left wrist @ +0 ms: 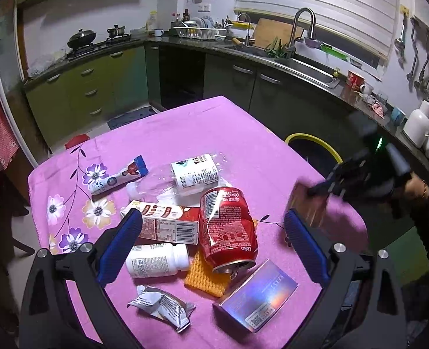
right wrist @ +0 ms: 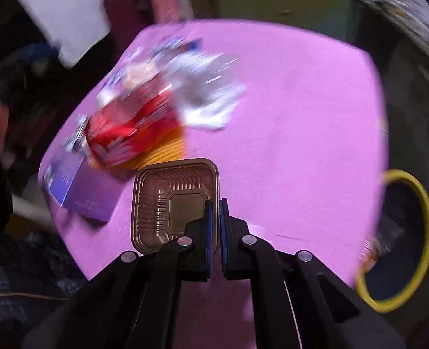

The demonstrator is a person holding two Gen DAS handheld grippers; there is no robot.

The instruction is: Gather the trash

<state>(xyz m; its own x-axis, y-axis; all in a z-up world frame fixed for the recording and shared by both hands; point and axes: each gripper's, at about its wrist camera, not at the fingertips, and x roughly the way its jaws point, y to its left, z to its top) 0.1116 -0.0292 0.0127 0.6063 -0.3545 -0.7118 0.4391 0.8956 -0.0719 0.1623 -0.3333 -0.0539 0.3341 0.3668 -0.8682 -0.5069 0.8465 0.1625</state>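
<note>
Red dented can [left wrist: 228, 226] lying on its side on the pink worktop [left wrist: 243, 133], touching a milk carton [left wrist: 167, 224], white pill bottle [left wrist: 156, 260] and orange mat [left wrist: 205, 276]. Shiny purple box [left wrist: 256, 296] and crumpled wrapper [left wrist: 163, 305] near. Brown plastic tray [right wrist: 167, 203] pinched at its edge.

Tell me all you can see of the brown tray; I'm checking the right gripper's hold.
The brown tray is a thin, translucent plastic insert, squarish with rounded corners, ribbed walls and a raised flat centre. It sits sharp against the blurred pink tablecloth. The right gripper is shut on its right edge. From the left wrist it shows only as a brown blur.
</note>
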